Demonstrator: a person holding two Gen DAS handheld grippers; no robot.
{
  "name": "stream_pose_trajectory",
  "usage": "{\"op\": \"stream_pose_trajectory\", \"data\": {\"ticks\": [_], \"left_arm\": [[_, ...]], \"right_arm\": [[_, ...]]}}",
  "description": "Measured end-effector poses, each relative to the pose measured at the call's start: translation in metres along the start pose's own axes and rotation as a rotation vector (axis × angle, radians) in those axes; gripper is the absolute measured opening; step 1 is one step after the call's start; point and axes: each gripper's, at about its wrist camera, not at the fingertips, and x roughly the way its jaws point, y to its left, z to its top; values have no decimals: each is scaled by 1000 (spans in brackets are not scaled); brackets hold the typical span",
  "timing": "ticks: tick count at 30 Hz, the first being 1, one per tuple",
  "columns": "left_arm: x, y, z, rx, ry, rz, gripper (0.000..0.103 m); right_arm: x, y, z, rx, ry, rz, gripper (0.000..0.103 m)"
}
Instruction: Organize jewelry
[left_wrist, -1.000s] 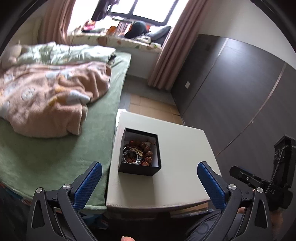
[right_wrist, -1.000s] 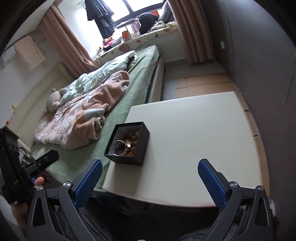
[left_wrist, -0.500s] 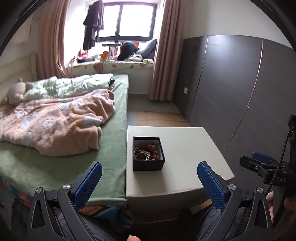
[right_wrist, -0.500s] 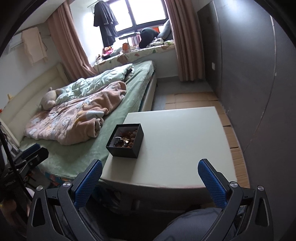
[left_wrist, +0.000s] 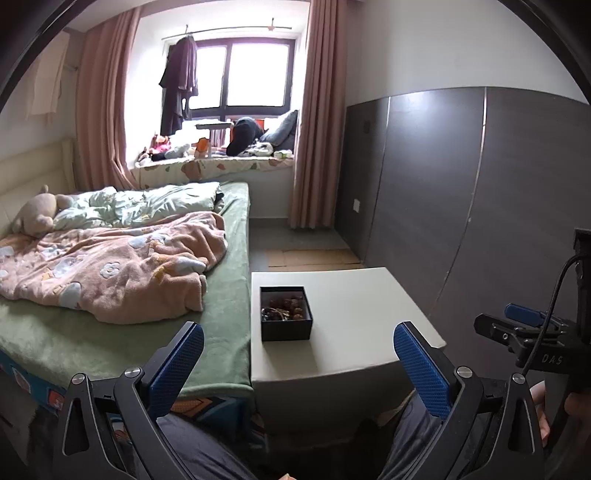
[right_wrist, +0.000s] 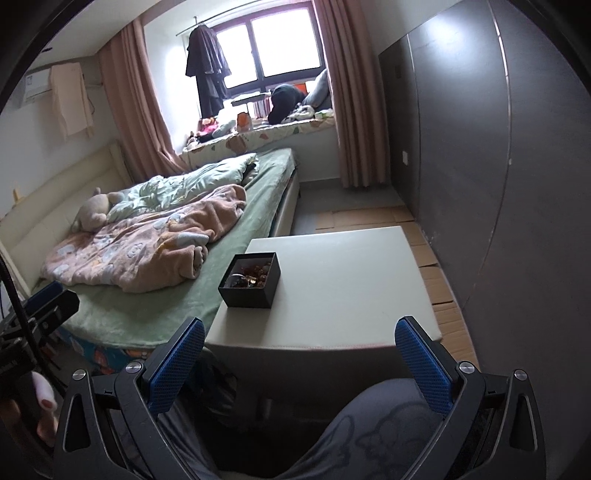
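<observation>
As both wide-open, empty tongs (left_wrist: 297, 347) (right_wrist: 299, 341) have drawn back, the jewelry box (left_wrist: 286, 313) looks farther off.

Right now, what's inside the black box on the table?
The black box is open-topped and holds a heap of jewelry: brown beads and something shiny, silver-looking, at its near side. Single pieces are too small to tell apart, and whatever lies under the heap is covered.
</observation>
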Motion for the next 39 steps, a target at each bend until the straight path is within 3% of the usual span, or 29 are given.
{"op": "stream_pose_trajectory", "data": {"ticks": [39], "left_arm": [[-14, -1, -9, 8, -20, -1, 103]], "right_arm": [[-15, 14, -7, -16, 1, -16, 103]]}}
